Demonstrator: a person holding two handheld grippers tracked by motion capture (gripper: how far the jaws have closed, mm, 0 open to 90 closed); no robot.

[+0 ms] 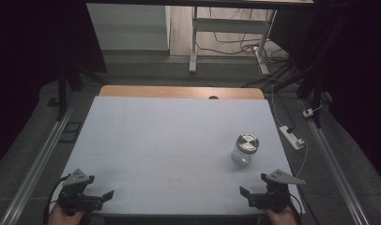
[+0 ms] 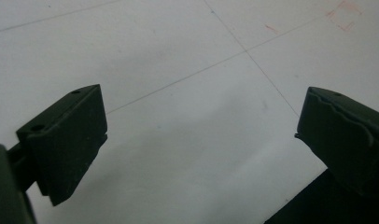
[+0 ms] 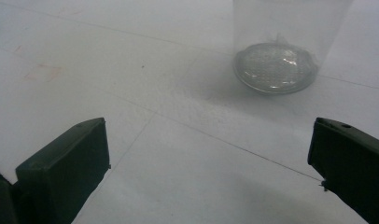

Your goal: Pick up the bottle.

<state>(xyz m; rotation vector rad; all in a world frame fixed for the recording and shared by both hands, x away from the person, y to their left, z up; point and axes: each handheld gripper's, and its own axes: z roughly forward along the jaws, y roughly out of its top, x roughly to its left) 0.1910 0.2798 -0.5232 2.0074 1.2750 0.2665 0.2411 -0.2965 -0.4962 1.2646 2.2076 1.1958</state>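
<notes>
A clear glass jar (image 1: 244, 149) with a metal screw lid stands upright on the white table (image 1: 170, 140), toward its right side, as a person rests a gripper at each near corner. The right gripper (image 1: 252, 193) sits just short of the jar, on the person's side of it, its jaws spread wide and holding nothing; in the right gripper view the jar's base (image 3: 275, 67) looms just ahead and a little off-centre, suggesting this gripper is lined up to reach for it. The left gripper (image 1: 100, 196) lies well apart from the jar, across the table's near edge, jaws likewise wide apart and empty over bare tabletop, seemingly parked until a second grip is needed for the lid.
</notes>
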